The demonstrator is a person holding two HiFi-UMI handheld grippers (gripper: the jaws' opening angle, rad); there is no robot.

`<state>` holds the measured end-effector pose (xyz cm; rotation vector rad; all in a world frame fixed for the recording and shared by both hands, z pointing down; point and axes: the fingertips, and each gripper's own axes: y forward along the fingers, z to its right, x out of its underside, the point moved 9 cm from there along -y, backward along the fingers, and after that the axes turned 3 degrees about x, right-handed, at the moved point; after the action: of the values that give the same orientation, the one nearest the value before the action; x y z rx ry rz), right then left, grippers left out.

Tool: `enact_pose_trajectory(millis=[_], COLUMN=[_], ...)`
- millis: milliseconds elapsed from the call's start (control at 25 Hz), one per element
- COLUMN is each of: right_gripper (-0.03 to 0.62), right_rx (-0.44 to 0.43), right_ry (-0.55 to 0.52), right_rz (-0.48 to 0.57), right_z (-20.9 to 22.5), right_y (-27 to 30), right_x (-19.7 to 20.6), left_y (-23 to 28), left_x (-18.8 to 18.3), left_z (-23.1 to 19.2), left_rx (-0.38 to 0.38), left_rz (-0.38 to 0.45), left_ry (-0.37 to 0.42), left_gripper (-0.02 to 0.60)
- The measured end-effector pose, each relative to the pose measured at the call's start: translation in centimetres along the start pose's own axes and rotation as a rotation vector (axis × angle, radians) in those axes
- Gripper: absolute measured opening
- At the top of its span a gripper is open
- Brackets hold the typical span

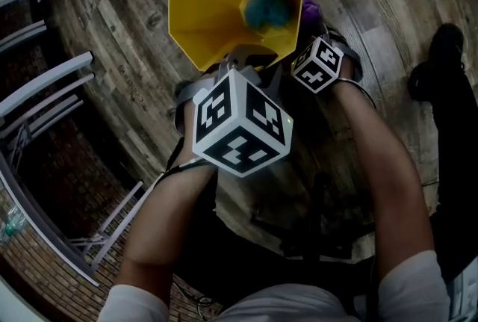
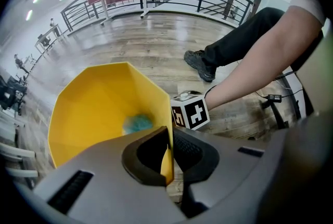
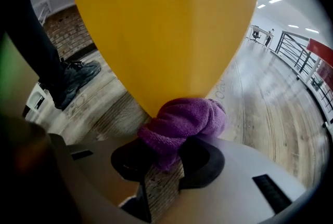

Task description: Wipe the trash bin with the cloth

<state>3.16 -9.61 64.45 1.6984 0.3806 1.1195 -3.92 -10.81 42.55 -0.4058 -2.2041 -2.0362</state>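
**Inspector A:** Status of the wipe?

**Inspector B:** Under way, by my judgement. The left hand-held gripper (image 2: pixel 169 153) is closed on the near rim wall of the yellow trash bin (image 2: pixel 93 108), which stands on the wooden floor (image 1: pixel 112 14). The right hand-held gripper (image 3: pixel 164 163) is clamped on a bunched purple cloth (image 3: pixel 184 121), and the cloth sits against the bin's outer wall low on its right side. Nothing on the surface shows which faces are done. I would count the other outer faces and the interior as outstanding.

**Inspector A:** Contents of the bin?

**Inspector B:** One item, a fuzzy teal-blue lump (image 1: pixel 267 5) inside the bin by its right wall, too blurred to identify. Nothing else is visible in there.
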Motion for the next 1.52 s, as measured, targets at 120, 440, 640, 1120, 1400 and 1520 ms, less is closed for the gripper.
enact_pose_trajectory(millis=[120,440,640,1120,1400,1520], right_gripper=[0.117,0.117,0.117,0.117,0.117,0.117], right_rx=[-0.009,0.034,0.067,0.106,0.132,0.164], right_ry=[-0.011,0.118,0.169,0.18,0.124,0.127], right_rz=[-0.034,0.019,0.066,0.18,0.258,0.295], right_z=[0.0,0.9,1.1,-0.2,-0.2,-0.1], right_y=[1.2,-2.9,-7.8,-16.0,-19.2,-20.2], right_x=[0.8,1.4,2.3,-0.8,-3.7,-4.6], left_y=[0.2,-1.6,-3.2,-0.9,-0.7,-0.7], left_x=[0.1,1.2,3.6,6.5,5.1,4.9], left_z=[0.3,2.0,1.3,-1.0,0.5,0.8], left_rx=[-0.013,0.024,-0.063,-0.12,-0.022,0.002], left_rz=[0.003,0.02,-0.042,-0.136,-0.124,-0.109], left_ry=[0.008,0.227,0.435,0.442,0.354,0.303], left_gripper=[0.012,0.126,0.15,0.07,0.015,0.012])
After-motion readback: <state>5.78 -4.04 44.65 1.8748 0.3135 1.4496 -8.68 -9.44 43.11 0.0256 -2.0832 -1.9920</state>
